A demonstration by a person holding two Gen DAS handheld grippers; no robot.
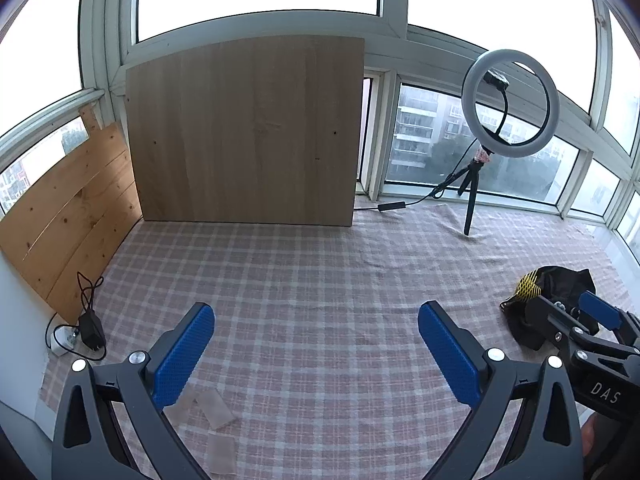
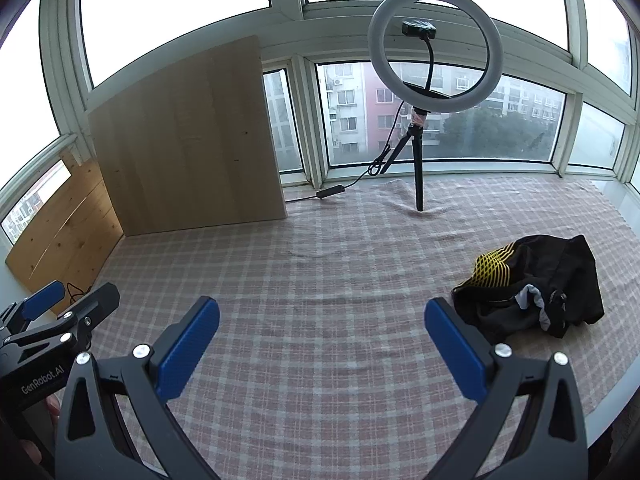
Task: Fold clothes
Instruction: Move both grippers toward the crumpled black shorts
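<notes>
- Step in hand: the start of the fold. Nothing is grasped yet. My left hand-held gripper (image 1: 316, 352) and my right hand-held gripper (image 2: 322, 346) both stand with jaws spread wide and nothing between the blue pads, tilted down over the pink-and-white checked cloth covering the worktop (image 2: 320, 272).
- Task item: the crumpled black garment with a yellow-and-black mesh patch (image 2: 536, 284) lies in a heap at the right side of the worktop, just beyond my right hand-held gripper's right finger and not touching it.
- Next move, as I judge it: bring both grippers right to the heap, pinch an edge, and spread the garment flat on the open middle of the cloth before any fold.
- Right wrist view only: the whole heap, including a pale grey-white inner lining.
- Left wrist view only: a black power adapter with coiled cable (image 1: 91, 330) at the near left, and pale translucent patches (image 1: 216, 404) on the cloth; the garment is partly hidden there behind my right hand-held gripper.
- Both views: a white ring light on a black tripod (image 2: 434, 48) at the far edge, and a pale wooden board (image 1: 248, 132) leaning against the window.
</notes>
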